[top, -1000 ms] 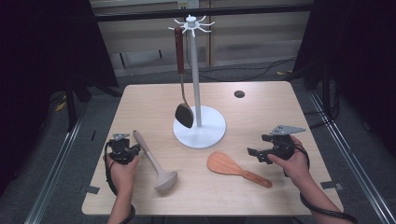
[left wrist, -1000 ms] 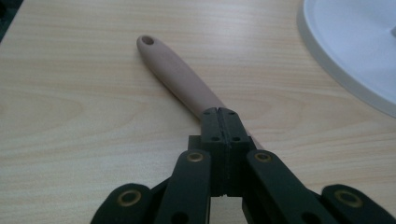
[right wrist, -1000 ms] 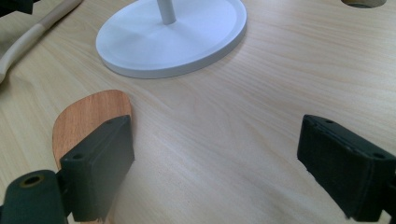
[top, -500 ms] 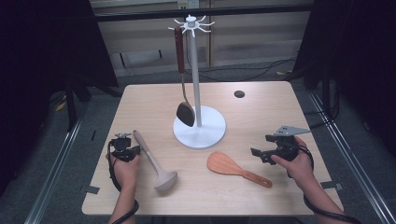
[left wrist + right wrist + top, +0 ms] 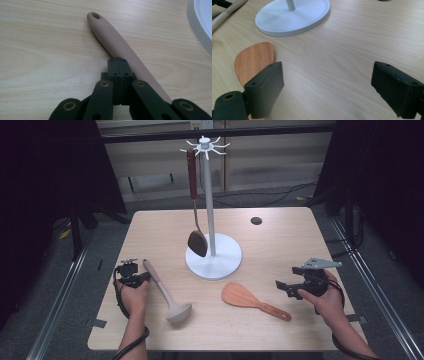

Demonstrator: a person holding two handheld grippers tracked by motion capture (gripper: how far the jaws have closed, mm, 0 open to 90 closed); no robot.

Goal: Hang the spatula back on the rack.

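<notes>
My left gripper [image 5: 119, 65] was closed with nothing in it, just beside the beige ladle's [image 5: 165, 292] handle, which lay flat on the counter [image 5: 280, 245] left of the white rack [image 5: 214, 255]. My right gripper [image 5: 327, 87] stood wide open near the wooden spatula [image 5: 252, 301]. I judged I was lining up a pickup; next, I'd need to open the left gripper and straddle the handle.

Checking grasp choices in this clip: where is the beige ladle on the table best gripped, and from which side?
Probably on the ladle's straight handle, near its holed end, coming from above with jaws across its width. It lies flat on the table, so the slim handle gives two parallel sides, while the bowl end is round and bulky. The left gripper, shut, sits beside that handle.
</notes>
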